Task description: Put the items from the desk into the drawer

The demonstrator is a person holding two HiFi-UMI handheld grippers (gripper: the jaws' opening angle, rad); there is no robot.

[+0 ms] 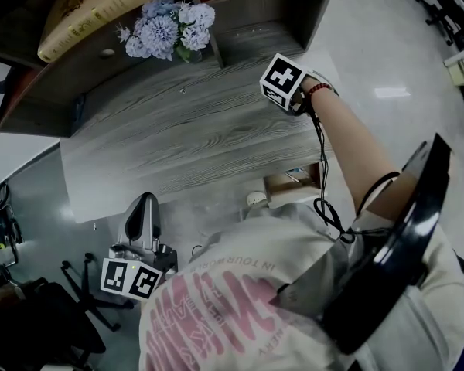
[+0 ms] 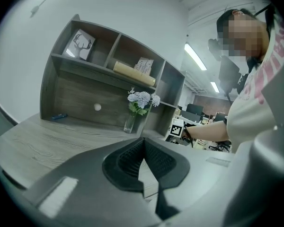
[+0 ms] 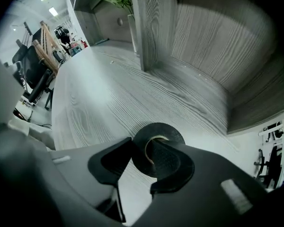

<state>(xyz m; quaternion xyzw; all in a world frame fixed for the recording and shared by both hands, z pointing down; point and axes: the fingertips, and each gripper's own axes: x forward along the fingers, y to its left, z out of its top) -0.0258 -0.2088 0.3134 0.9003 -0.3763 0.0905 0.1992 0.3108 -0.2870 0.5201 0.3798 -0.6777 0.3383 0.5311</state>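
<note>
Your right gripper [image 3: 139, 148] points down onto black tape roll [image 3: 158, 128], on right side of desk [image 3: 132, 89]. One jaw in hole, one outside. Seems pinched on roll's wall, ready to lift. Left gripper [image 2: 143, 143] clenched, empty, near left.

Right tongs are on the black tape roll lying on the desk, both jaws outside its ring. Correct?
Not quite: only one jaw is outside. The right gripper view shows the right tongs on the black tape roll lying on the desk, one jaw down in the roll's hole, the other outside its ring.
</note>
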